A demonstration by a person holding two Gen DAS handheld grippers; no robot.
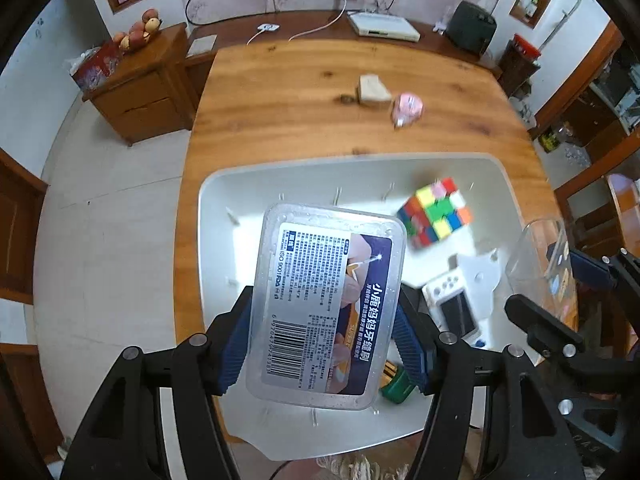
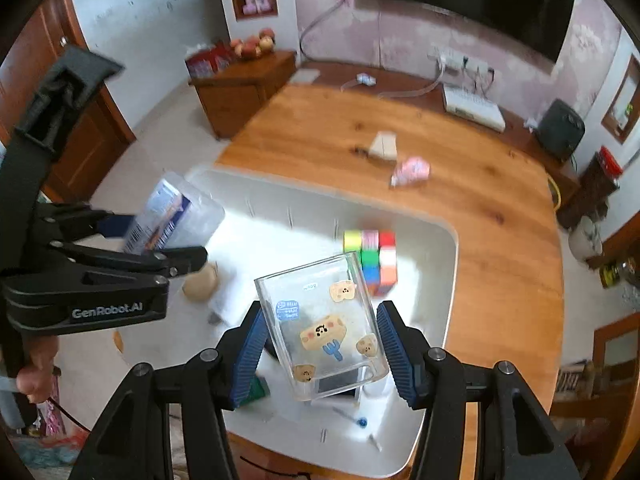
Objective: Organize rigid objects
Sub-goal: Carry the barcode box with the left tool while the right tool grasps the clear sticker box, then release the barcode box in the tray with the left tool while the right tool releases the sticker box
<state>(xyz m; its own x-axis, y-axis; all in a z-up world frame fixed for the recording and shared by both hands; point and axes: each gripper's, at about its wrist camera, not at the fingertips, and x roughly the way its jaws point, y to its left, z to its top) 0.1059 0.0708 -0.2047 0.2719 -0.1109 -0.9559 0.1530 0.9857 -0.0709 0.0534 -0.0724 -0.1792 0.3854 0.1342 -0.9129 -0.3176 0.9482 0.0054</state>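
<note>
My left gripper (image 1: 322, 320) is shut on a clear plastic box (image 1: 326, 280) with a blue and white label, held tilted above the white tray (image 1: 224, 192). My right gripper (image 2: 320, 316) is shut on a clear square cup (image 2: 324, 328) with cartoon stickers, also held over the tray (image 2: 452, 240). A Rubik's cube (image 1: 434, 214) (image 2: 370, 260) lies in the tray's far part. In the right wrist view the left gripper (image 2: 160, 240) with the box (image 2: 172, 216) shows at the left. The cup (image 1: 540, 264) shows at the right of the left wrist view.
In the tray lie a white handheld device (image 1: 456, 304), a green item (image 1: 396, 386) and a tan round thing (image 2: 200, 282). On the wooden table (image 1: 280, 100) beyond the tray sit a beige block (image 1: 372, 90) and a pink packet (image 1: 406, 110). A cabinet (image 1: 140, 92) stands at the left.
</note>
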